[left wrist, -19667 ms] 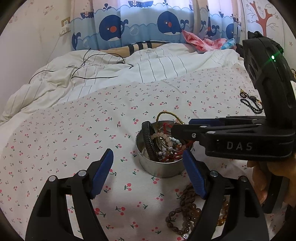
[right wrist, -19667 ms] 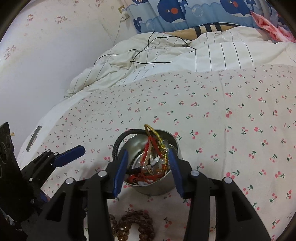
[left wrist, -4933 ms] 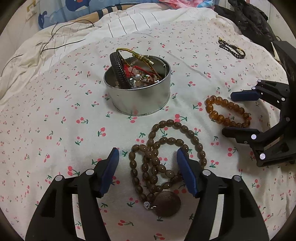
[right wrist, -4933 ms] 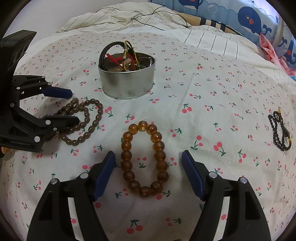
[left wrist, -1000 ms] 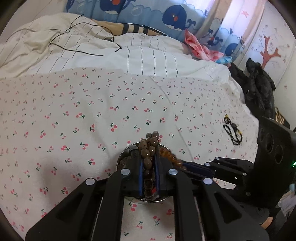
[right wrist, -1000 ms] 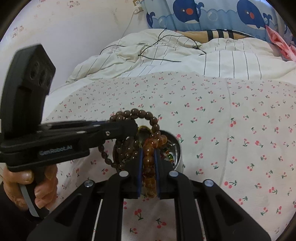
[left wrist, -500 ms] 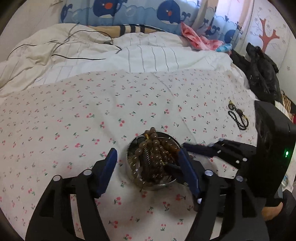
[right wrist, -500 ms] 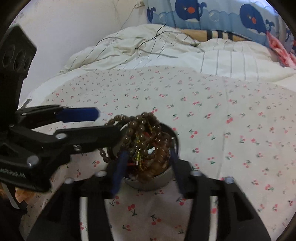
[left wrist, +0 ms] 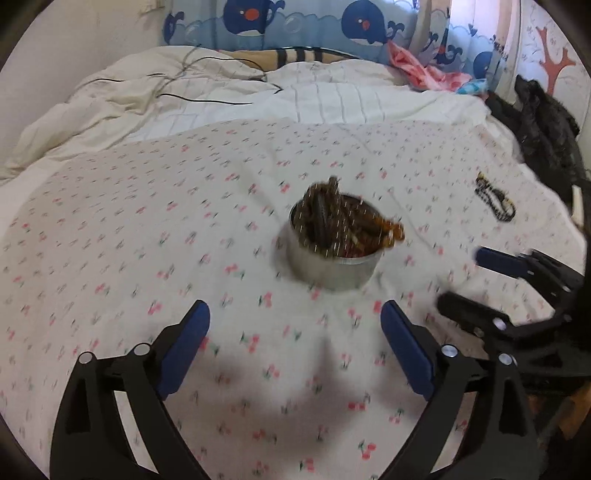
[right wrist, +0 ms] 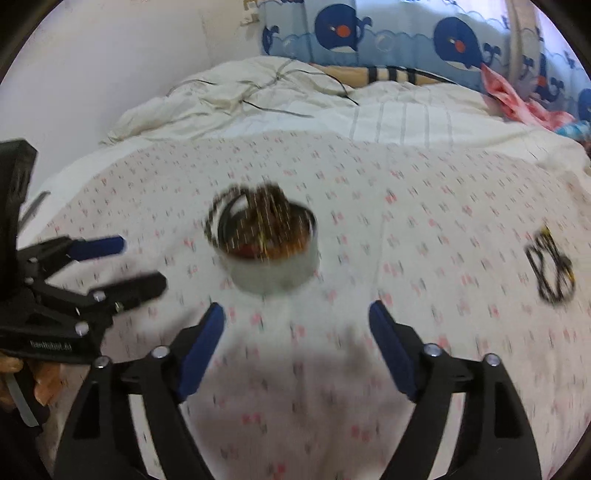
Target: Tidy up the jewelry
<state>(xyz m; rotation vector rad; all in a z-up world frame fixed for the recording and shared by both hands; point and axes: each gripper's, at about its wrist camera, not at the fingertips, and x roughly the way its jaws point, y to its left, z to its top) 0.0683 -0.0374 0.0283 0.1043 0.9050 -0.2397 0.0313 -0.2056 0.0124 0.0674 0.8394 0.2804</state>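
Observation:
A round metal tin [left wrist: 332, 267] [right wrist: 275, 271] stands on the cherry-print bedspread, heaped with bead strings and bracelets. An amber bead bracelet [left wrist: 391, 229] hangs over its right rim. A black bead bracelet [left wrist: 495, 201] [right wrist: 552, 269] lies apart on the spread, far right. My left gripper [left wrist: 295, 343] sits back from the tin, its jaws opening wide with nothing between them. My right gripper [right wrist: 295, 334] is likewise pulled back, jaws opening and empty. Each gripper shows in the other's view: the right one [left wrist: 469, 280] beside the tin, the left one [right wrist: 125, 262] on the tin's other side.
A rumpled white striped duvet [left wrist: 258, 99] with black cables [left wrist: 207, 98] lies beyond the spread. Whale-print curtains [right wrist: 406, 33] back the bed. Pink cloth [left wrist: 424, 70] and a dark garment [left wrist: 546, 122] sit at the far right. A hand [right wrist: 14, 373] grips the left tool.
Both grippers were shut on bead strings over the tin; they have let go, the beads now lie in the tin, and both grippers have drawn back from it with jaws spread.

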